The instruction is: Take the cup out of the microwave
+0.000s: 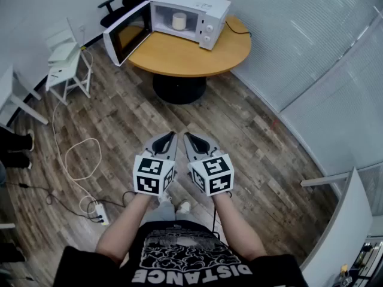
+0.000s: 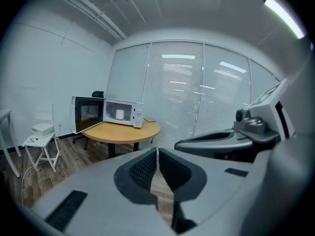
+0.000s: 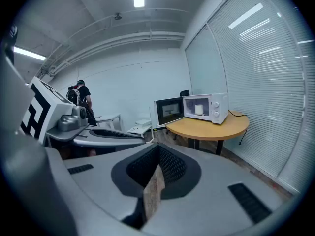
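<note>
My left tongs (image 1: 173, 135) are closed on nothing, and so are my right tongs (image 1: 186, 136), both well short of the microwave (image 1: 203, 8) on the counter (image 1: 179, 55). Its door (image 1: 125, 34) stands open. The cup (image 1: 179, 21) sits inside, so approach, grasp and lift-out all remain.

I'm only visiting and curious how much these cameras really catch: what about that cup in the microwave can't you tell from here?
The cup: too small in every view to show a handle or any contents.
The microwave: its dial markings are too small to read in the head view.
The table: its base is mostly hidden under its own top in the head view.
</note>
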